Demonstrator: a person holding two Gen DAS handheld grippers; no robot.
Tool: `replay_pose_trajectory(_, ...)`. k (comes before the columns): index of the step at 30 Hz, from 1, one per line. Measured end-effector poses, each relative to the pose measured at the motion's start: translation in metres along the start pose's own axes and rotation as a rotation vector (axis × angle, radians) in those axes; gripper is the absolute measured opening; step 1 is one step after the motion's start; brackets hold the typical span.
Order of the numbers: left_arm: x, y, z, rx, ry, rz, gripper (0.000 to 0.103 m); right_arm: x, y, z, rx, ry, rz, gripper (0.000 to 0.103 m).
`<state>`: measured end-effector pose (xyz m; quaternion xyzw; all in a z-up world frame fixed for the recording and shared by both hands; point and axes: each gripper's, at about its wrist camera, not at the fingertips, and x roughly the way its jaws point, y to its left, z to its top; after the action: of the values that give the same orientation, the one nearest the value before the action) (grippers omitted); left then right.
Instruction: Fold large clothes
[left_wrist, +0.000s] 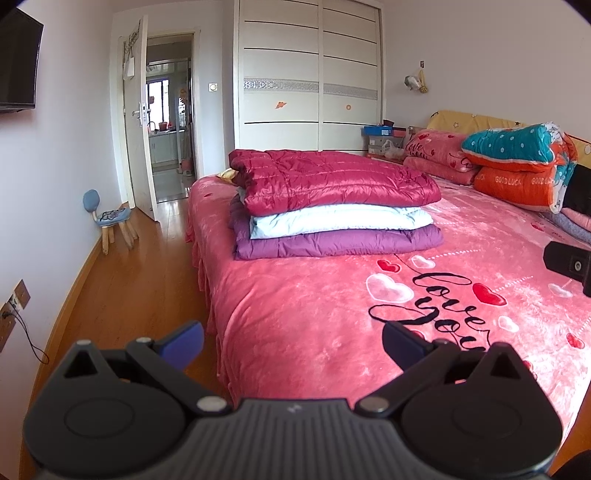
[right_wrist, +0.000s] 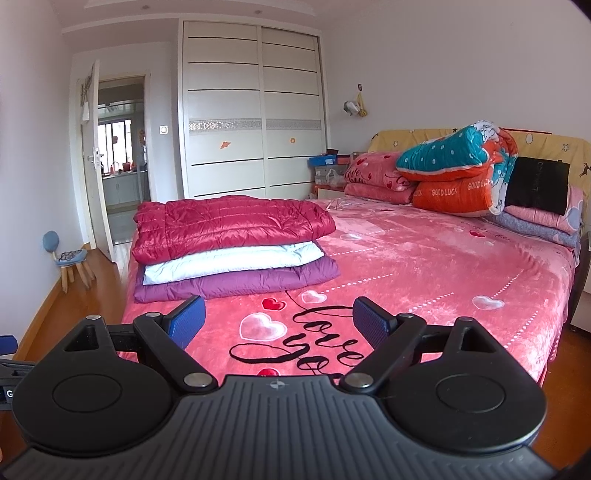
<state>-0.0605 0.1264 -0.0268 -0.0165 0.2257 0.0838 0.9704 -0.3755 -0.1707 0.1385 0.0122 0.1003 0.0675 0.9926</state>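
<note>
- Jackets folded in a stack on the pink bed (left_wrist: 295, 314): red jacket (left_wrist: 332, 181) on top, white jacket (left_wrist: 332, 221) in the middle, purple jacket (left_wrist: 332, 242) lowest, near the bed's foot.
- Left gripper (left_wrist: 291, 341) spread wide, holding nothing, above the bed edge.
- Right gripper (right_wrist: 279, 319) likewise wide and empty, short of the stack.

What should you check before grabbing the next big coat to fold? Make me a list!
1. Left gripper open and holding nothing: ok.
2. Right gripper open and holding nothing: ok.
3. Folded stack tidy, red jacket on white jacket on purple jacket: ok.
4. Bare bedspread beside the stack for folding: ok.
5. Another unfolded coat within sight: cannot tell; only bedding shows by the headboard.
</note>
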Motion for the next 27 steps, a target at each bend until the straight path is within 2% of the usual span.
replay_pose_trajectory(27, 0.009, -0.004, -0.005, 0.011, 0.006, 0.029, 0.102, 0.019, 0.005, -0.004, 0.006, 0.009, -0.007, 0.103)
